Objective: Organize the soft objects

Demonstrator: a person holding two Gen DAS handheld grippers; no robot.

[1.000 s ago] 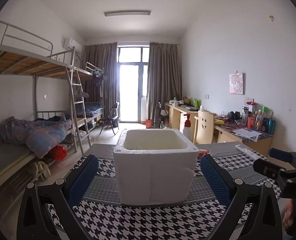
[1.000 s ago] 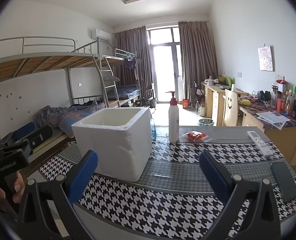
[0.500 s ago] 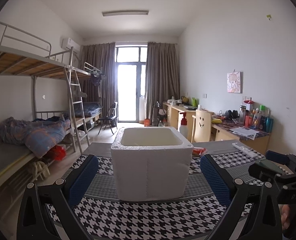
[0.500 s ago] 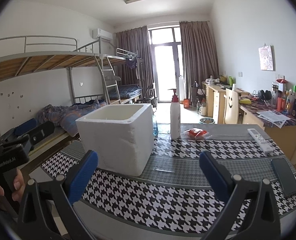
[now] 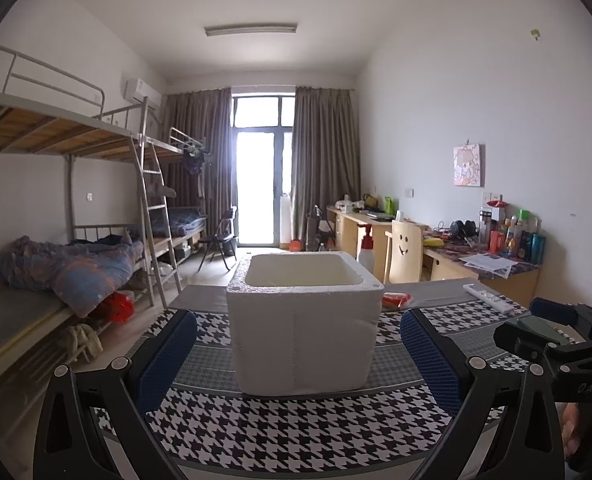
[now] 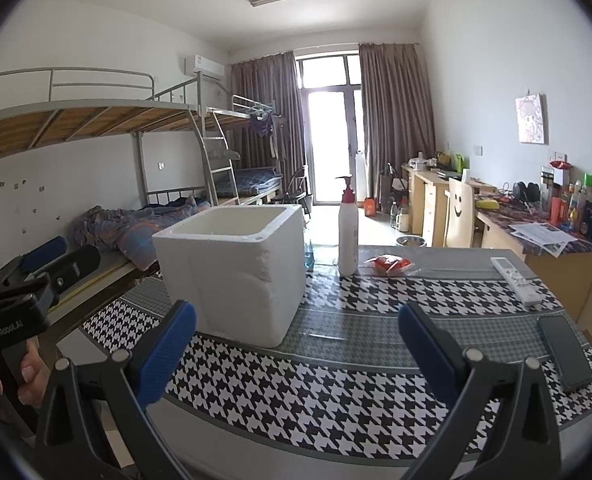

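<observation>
Foam box (image 6: 236, 268) beside pump bottle (image 6: 348, 236)

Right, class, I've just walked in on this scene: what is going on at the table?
A person holds a two-finger tool in each hand over a houndstooth-covered table. The left tool and the right tool are both open and empty. A white foam box stands in front of them, untouched. Behind it are a pump bottle and a red packet.

A pump bottle (image 6: 347, 236), remote (image 6: 515, 280) and phone (image 6: 564, 352) sit on the table (image 6: 336, 380).
</observation>
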